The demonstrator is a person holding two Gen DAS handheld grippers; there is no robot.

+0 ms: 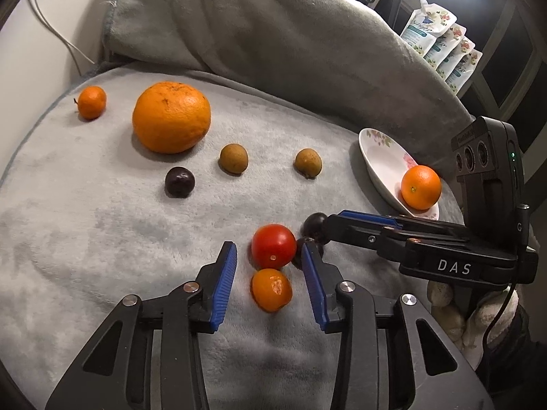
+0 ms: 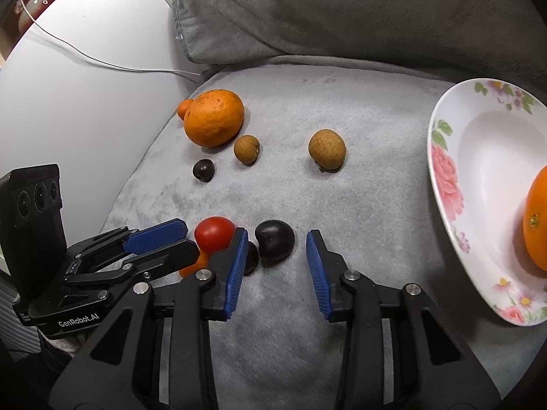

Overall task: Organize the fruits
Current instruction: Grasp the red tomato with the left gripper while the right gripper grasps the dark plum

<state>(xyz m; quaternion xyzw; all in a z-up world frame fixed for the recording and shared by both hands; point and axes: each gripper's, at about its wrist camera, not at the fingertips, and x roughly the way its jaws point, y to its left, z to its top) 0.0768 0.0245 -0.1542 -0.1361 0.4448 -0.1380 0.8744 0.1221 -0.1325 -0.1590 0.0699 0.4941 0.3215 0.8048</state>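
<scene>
Claws both tilt steeply down over the grey blanket (image 2: pixel 359 171), their ribbed blue pads set in black jointed frames. Left claw (image 1: pixel 270 273) stands spread, its pads either side of the tomato (image 1: pixel 273 246) and a small orange (image 1: pixel 271 289), touching neither; the two fruits touch each other, the orange nearer. Right claw (image 2: pixel 277 263) also stands spread. A dark plum (image 2: pixel 275 241) lies just at its tips, nearer the left pad, unpinched, and a second dark fruit (image 2: pixel 251 258) sits half hidden behind that left pad. In the left view the right claw reaches in from the right, its tips beside the plum.

Farther off on the fluffy blanket lie a big dimpled orange (image 1: pixel 171 117), a tiny mandarin (image 1: pixel 91 102) to its left, a glossy dark fruit (image 1: pixel 179 182), and two rough tan round fruits (image 1: pixel 234 158) (image 1: pixel 308 163). At right a glazed white plate (image 2: pixel 478 171) with a flower-printed rim is tipped up on the blanket and holds a smooth orange (image 2: pixel 536 225) at its near end. A folded grey cover (image 2: pixel 342 10) rises at the far edge.
</scene>
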